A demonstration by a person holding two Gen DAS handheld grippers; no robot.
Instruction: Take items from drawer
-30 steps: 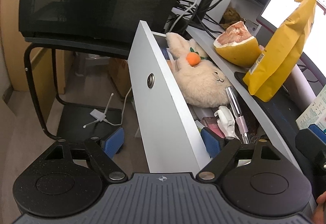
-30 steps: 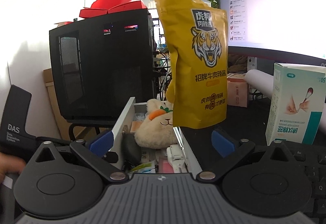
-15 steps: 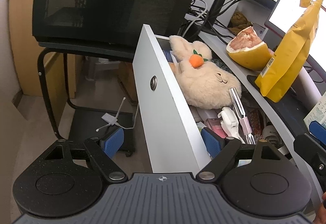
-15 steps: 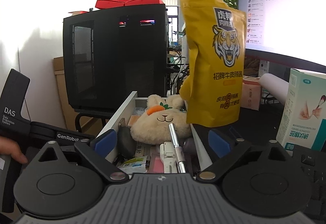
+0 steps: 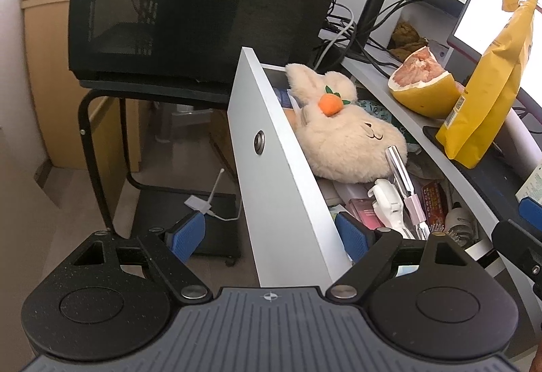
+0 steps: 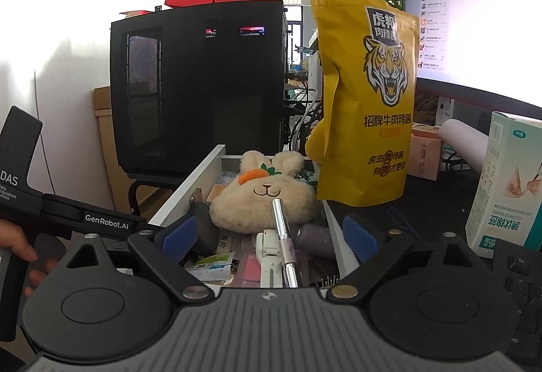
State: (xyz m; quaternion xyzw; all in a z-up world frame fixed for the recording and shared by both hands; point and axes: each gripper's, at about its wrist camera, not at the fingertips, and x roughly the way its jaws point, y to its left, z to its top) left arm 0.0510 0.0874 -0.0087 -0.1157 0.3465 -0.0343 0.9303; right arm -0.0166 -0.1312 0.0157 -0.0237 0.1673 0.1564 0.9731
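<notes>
1. Since the drawer (image 5: pixel 271 148) stands pulled out, the plush rabbit (image 6: pixel 264 202) lies on top w/ a metal tube (image 6: pixel 283 229) resting on it.
2. Rabbit: light, soft, squashy; pinch mid-body.
3. Left gripper (image 5: pixel 271 233) fingers spread astride drawer front, holding nothing; right gripper (image 6: pixel 269 234) fingers spread, empty, above contents.

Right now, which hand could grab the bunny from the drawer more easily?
Probably the right gripper: it hangs open over the drawer, facing the bunny. The left gripper, also open, straddles the drawer's front panel.
</notes>
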